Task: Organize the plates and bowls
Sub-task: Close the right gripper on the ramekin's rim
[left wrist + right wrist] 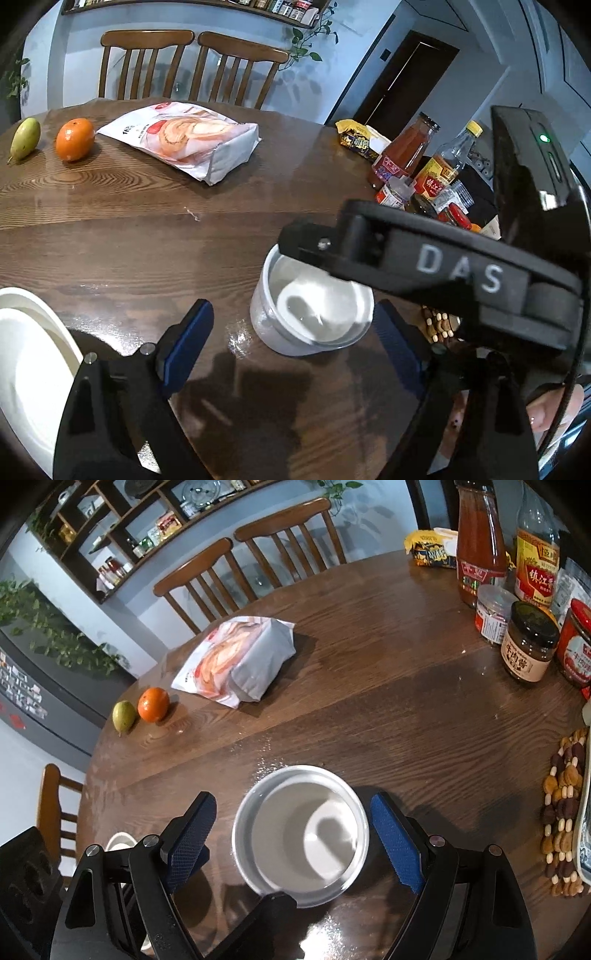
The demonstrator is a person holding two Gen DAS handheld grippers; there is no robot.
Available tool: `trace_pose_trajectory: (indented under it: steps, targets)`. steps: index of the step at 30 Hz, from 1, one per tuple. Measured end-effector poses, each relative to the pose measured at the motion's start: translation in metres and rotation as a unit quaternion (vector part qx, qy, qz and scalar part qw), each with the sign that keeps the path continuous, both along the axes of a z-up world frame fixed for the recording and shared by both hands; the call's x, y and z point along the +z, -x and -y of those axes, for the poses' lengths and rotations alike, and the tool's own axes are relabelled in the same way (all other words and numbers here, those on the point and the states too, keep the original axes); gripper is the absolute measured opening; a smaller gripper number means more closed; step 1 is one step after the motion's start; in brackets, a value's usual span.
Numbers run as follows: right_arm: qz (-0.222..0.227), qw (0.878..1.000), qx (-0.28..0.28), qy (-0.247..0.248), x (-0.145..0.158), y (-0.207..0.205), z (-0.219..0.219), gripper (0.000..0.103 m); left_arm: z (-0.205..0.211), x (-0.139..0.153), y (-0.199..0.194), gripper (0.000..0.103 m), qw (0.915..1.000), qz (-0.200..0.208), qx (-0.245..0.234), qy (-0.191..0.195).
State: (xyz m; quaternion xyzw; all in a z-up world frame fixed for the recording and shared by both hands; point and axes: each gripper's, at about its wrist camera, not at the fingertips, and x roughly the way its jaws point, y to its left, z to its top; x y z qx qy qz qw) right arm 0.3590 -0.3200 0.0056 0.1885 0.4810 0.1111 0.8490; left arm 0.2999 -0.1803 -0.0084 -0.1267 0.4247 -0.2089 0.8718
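Your right hand-held gripper (293, 838) stands wide with the white bowl (301, 834) between its pads, untouched, ready to close. Your left hand-held gripper (295, 336), also wide and empty, sits near the bowl; white plates (29, 362) lie to the bowl's left on the desk (147, 251).

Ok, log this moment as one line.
stage: approach | target: white bowl, upright on table | right gripper: open, straddling bowl | left gripper: open, empty

Black left tongs (291, 332), blue textured pads (397, 843), silver screws, white "DAS" lettering, green light
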Motion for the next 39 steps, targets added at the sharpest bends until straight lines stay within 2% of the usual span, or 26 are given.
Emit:
trace_pose_trajectory:
  steps: [3,10,16,19,21,25,30,39]
  targets:
    - [-0.006,1.000,0.005,-0.007,-0.006,-0.004,-0.002,0.087,0.001,-0.004,-0.002,0.081,1.0000,-0.005,-0.003,0.001]
    - [-0.018,1.000,0.005,0.012,-0.013,-0.008,-0.004,0.077,0.005,-0.008,-0.001,0.072,0.9999,-0.009,-0.011,0.000]
    - [-0.013,1.000,0.007,0.016,-0.012,-0.007,-0.005,0.075,0.005,-0.010,-0.002,0.072,0.9995,-0.021,-0.021,0.013]
    - [-0.018,1.000,0.021,-0.005,-0.015,-0.008,-0.006,0.065,0.003,-0.009,-0.003,0.072,0.9994,-0.027,-0.020,0.009]
    - [-0.027,0.999,0.030,-0.023,-0.018,-0.010,-0.008,0.065,0.002,-0.009,-0.004,0.072,0.9994,-0.029,-0.020,0.005]
    - [-0.036,0.999,0.030,-0.012,-0.022,-0.011,-0.012,0.065,0.000,-0.012,-0.005,0.071,0.9989,-0.042,-0.019,-0.004]
    - [-0.035,0.999,0.030,-0.006,-0.022,-0.010,-0.014,0.065,-0.002,-0.016,-0.008,0.071,0.9980,-0.057,-0.025,0.004]
    - [-0.031,0.999,0.026,0.024,-0.023,-0.010,-0.017,0.049,0.000,-0.016,-0.007,0.069,0.9981,-0.055,-0.027,0.001]
